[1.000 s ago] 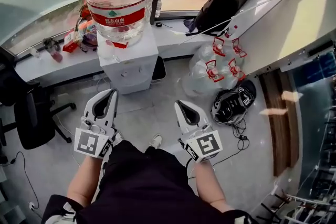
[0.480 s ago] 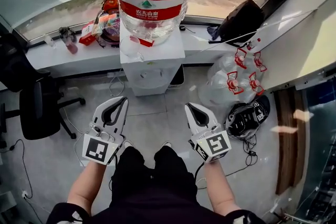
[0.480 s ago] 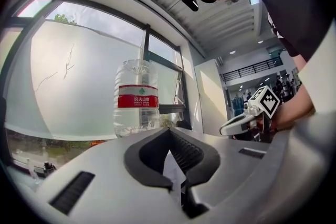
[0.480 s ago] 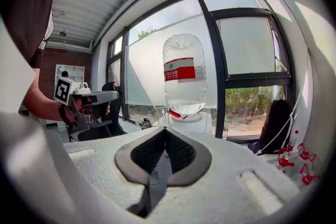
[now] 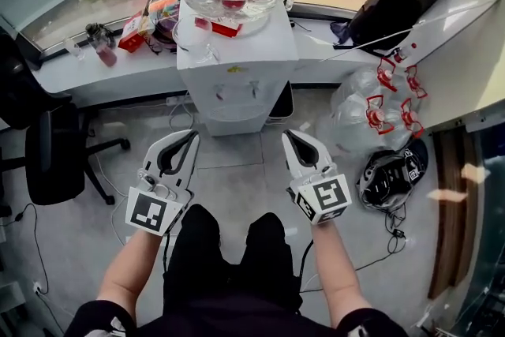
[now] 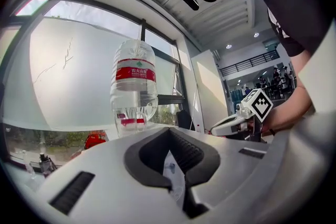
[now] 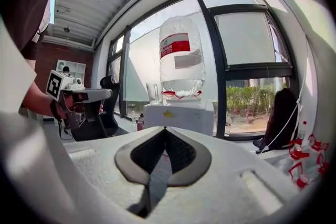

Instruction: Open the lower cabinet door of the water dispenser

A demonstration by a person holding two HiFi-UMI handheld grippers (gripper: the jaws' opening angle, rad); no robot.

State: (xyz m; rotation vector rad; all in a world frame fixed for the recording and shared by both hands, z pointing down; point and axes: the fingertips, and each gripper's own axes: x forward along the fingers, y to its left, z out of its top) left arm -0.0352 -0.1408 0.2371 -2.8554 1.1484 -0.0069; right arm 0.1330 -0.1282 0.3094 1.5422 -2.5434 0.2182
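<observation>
Left claw point(image 5: 192, 136) is closed and empty, pointing ahead. Water dispenser point(image 5: 237, 67) stands on the floor ahead, between both claws, its lower cabinet door point(image 5: 234, 121) facing them, about equally near each. Right claw point(image 5: 289, 135) is likewise closed on nothing.

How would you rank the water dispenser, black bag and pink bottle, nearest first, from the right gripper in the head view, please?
1. Water dispenser, just ahead of the right gripper.
2. Black bag, right windowsill.
3. Pink bottle, far left.
</observation>
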